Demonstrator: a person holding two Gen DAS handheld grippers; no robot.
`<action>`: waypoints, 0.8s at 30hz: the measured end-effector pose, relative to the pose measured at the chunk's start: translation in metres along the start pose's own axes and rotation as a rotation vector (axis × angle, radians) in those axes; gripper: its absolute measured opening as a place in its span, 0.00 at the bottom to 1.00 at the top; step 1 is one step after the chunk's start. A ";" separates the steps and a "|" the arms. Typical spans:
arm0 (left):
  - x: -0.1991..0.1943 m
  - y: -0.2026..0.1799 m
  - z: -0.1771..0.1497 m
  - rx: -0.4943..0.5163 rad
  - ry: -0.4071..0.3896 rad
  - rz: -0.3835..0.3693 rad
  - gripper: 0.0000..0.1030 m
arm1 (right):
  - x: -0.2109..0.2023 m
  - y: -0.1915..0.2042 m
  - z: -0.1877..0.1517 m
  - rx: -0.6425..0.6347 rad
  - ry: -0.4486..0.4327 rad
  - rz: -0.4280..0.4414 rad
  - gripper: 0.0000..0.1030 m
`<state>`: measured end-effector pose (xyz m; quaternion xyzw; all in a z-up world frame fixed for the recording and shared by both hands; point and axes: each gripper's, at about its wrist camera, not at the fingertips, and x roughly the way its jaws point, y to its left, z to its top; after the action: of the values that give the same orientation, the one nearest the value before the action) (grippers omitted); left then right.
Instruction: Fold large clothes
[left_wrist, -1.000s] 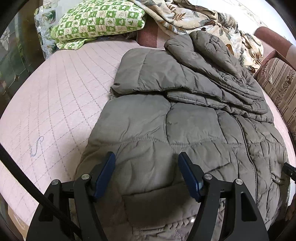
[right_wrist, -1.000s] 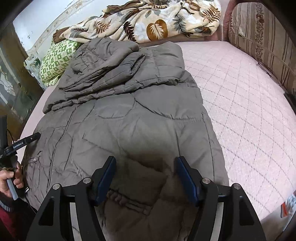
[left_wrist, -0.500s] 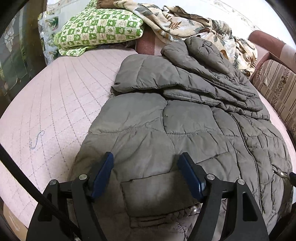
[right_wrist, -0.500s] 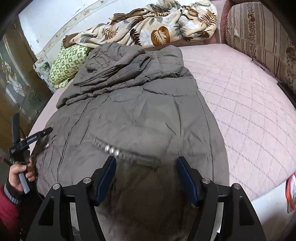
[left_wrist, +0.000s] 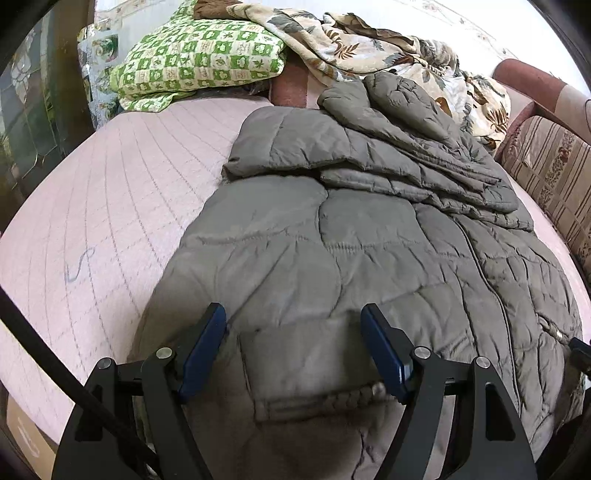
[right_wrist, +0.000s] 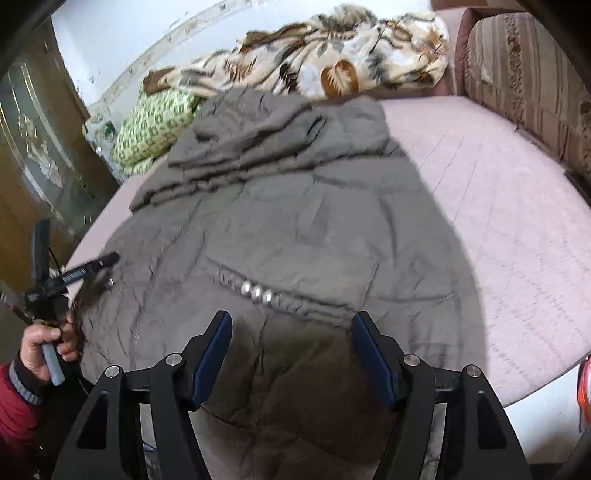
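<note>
The near hem of the grey quilted puffer coat (left_wrist: 332, 258) runs out of sight below both hand-held grippers, so its bottom edge cannot be made out, and the right wrist view is smeared by blur, leaving the stitching there soft. The coat lies spread flat on the bed (left_wrist: 110, 192), filling the middle of both frames, its top part folded over into a bunched ridge toward the upper centre. Its shell is matte, puffy and creased, sewn into irregular panels; a patch pocket (left_wrist: 314, 373) with a braided edge sits low in the left wrist view, and three small shiny studs (right_wrist: 256, 291) line a gathered seam in the right wrist view. The left hand-held gripper (left_wrist: 293, 350) hangs over that pocket, its blue-padded fingers having just spread a little wider, with cloth below them but nothing pinched. The right hand-held gripper (right_wrist: 291, 354) stands equally wide apart above the coat, gripping nothing. The bed cover is pale pink, quilted in a diamond grid. At upper left of the left wrist view lies a green checked pillow (left_wrist: 199, 62), and beside it a crumpled leaf-print blanket (left_wrist: 369, 48). A striped upholstered cushion (right_wrist: 524, 74) is cut off at the right edge. At lower left of the right wrist view a hand (right_wrist: 40, 347) in a red sleeve grips a handle.
</note>
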<state>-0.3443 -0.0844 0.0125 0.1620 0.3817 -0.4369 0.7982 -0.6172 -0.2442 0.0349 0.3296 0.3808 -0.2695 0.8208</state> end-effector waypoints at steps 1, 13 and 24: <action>-0.001 0.000 -0.004 -0.005 -0.004 0.003 0.73 | 0.003 0.003 -0.001 -0.020 0.009 -0.008 0.70; -0.008 0.000 -0.030 -0.038 -0.073 0.023 0.78 | 0.018 0.015 -0.008 -0.076 0.021 -0.026 0.87; -0.009 -0.003 -0.029 -0.023 -0.090 0.046 0.80 | 0.002 0.019 -0.009 -0.102 -0.059 -0.018 0.86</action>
<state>-0.3632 -0.0637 0.0011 0.1416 0.3468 -0.4209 0.8262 -0.6067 -0.2260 0.0352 0.2759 0.3728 -0.2668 0.8448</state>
